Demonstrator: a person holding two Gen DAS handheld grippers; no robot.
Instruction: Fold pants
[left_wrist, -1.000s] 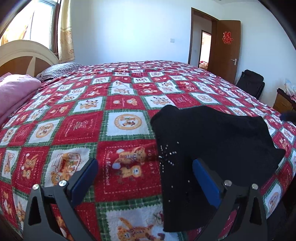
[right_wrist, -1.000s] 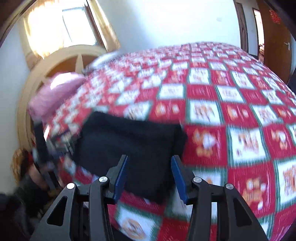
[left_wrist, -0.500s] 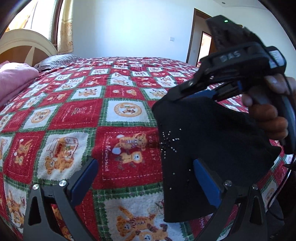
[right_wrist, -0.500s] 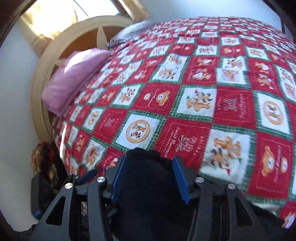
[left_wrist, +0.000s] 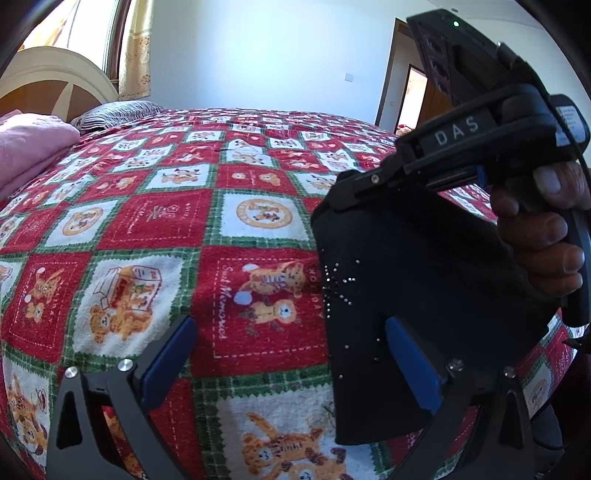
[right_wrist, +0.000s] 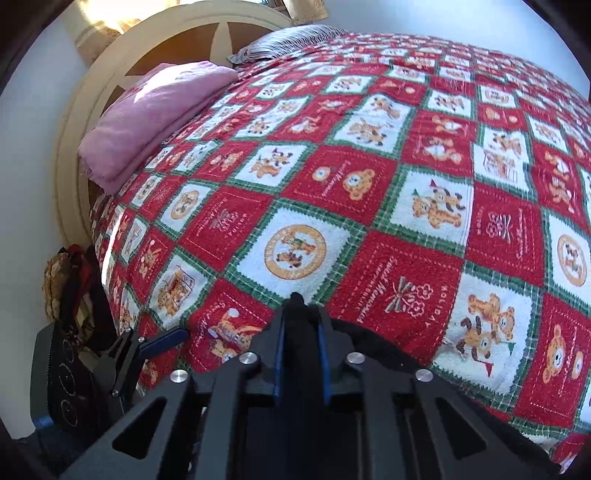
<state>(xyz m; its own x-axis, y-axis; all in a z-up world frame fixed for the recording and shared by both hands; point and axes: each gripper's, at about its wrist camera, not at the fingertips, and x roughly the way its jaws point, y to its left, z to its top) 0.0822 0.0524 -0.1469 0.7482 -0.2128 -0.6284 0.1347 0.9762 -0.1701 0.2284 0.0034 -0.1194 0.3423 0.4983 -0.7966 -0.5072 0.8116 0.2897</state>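
1. Bedroom, white walls. A bed (left_wrist: 155, 206) is covered by a quilt (right_wrist: 406, 192) of red and white squares with green borders, printed with bears and "Holiday" lettering.
2. At the head end: a cream arched headboard (right_wrist: 122, 62), a folded pink blanket (right_wrist: 155, 110) and a striped pillow (right_wrist: 288, 40). An open wooden door (left_wrist: 413, 96) shows at the far right of the left view.
3. Pants (left_wrist: 413, 295): black, soft matte fabric, folded into a compact, roughly rectangular pad with a straight left edge. A scatter of small silver studs forms a starburst near that edge, with a few stray studs lower down.
4. The pants lie on the quilt near the bed's edge; their upper left corner is lifted.
5. Right claw (right_wrist: 299, 314): blue pads pressed together, pinching that black corner; a tuft of fabric pokes out past the tips. In the left view it reaches in from the upper right, held by the right hand (left_wrist: 543, 229).
6. Left claw (left_wrist: 291, 354): spread wide, gripping nothing. Its right pad sits over the pants, its left pad over bare quilt. Whether either pad touches what is below, I cannot tell.
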